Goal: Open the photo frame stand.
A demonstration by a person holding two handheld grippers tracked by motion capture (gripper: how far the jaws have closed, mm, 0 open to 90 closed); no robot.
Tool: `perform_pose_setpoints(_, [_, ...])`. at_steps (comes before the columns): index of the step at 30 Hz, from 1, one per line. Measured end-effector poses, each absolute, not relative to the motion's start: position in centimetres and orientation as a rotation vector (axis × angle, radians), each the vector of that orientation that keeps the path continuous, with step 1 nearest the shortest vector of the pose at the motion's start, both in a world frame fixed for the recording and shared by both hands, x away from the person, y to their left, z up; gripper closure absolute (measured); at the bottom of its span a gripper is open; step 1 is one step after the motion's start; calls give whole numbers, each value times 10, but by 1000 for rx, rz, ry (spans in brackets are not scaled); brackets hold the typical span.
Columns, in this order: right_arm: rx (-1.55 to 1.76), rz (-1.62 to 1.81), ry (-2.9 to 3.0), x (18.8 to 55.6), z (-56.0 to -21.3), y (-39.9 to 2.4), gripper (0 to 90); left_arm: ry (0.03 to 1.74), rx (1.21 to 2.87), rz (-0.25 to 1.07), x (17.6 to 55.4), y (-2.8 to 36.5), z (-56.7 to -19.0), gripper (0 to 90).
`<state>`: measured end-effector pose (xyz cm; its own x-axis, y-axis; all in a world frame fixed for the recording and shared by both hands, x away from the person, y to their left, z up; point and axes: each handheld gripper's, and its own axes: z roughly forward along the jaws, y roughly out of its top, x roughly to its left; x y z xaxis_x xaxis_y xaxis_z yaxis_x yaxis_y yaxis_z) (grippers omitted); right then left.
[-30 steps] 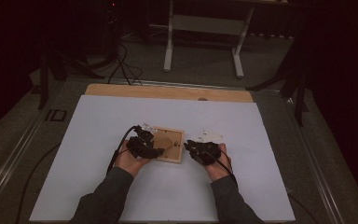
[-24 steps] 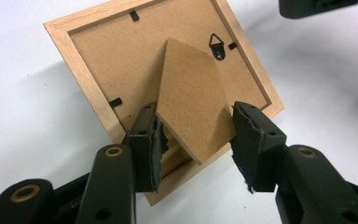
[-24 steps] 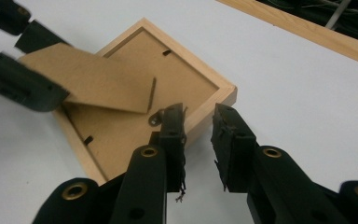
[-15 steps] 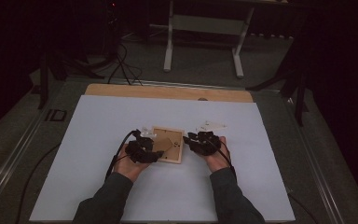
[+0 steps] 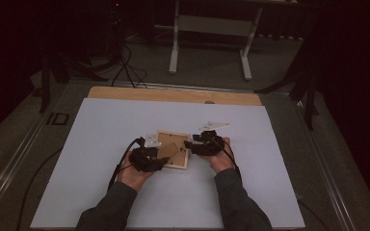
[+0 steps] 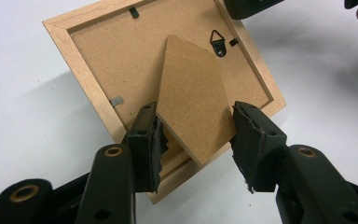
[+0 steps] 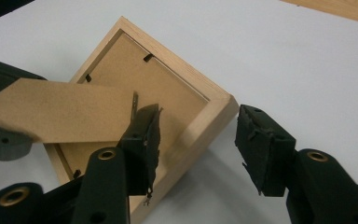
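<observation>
Left gripper view shows the left gripper (image 6: 196,144) half open around the stand flap (image 6: 193,98) of the unmarked picture frame (image 6: 98,51), while the right gripper (image 7: 198,140), just opened, holds nothing.

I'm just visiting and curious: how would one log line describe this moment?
thing: picture frame face down, stand flap raised | left gripper open around flap | right gripper just opened, astride frame corner | table

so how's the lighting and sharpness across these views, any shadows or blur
High view: dim, dark surroundings, soft detail on the picture frame. Left gripper view: bright and sharp on the frame's stand, soft shadow on the white table, near jaws slightly blurred. Right gripper view: even light, frame sharp, shadow under its corner.
</observation>
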<state>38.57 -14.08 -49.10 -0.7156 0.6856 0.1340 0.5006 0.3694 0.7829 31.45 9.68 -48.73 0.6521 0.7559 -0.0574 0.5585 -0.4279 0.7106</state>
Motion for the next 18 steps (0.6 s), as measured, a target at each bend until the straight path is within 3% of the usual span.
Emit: perform_pose_setpoints(18, [1148, 1323, 2458, 398, -498, -134, 374, 955, 2169, 454, 301, 96, -495, 540])
